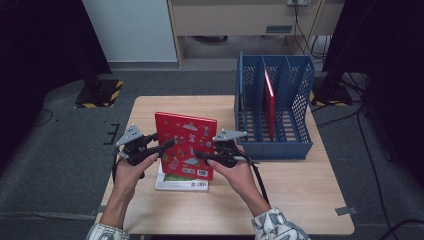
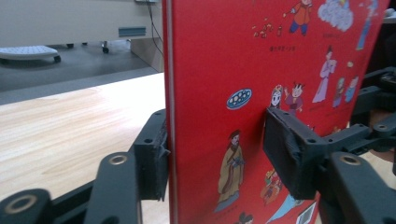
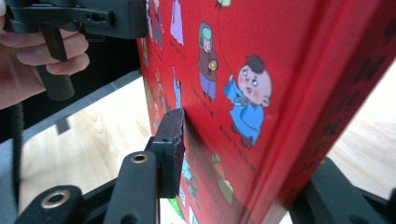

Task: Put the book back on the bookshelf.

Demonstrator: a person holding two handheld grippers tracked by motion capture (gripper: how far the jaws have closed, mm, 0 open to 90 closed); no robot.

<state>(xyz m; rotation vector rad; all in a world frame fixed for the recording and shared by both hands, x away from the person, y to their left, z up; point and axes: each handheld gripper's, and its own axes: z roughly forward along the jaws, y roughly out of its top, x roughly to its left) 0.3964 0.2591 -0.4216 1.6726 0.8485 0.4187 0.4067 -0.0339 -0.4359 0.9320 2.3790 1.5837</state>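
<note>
A red picture book (image 1: 185, 145) stands upright near the middle of the wooden table (image 1: 300, 195), held between both grippers. My right gripper (image 1: 200, 156) grips its right edge; in the right gripper view one pad (image 3: 170, 140) presses on the illustrated cover (image 3: 280, 70) and the other jaw sits behind the book. My left gripper (image 1: 167, 148) is at the book's left edge. In the left gripper view the book (image 2: 280, 46) stands between the pads (image 2: 152, 158), and the jaws look slack around it rather than pressing.
A second book (image 1: 182, 184) with a white and green cover lies flat under the raised one. A blue mesh file rack (image 1: 300, 90) stands at the table's right rear, with a red book (image 1: 270, 105) upright in its middle slot.
</note>
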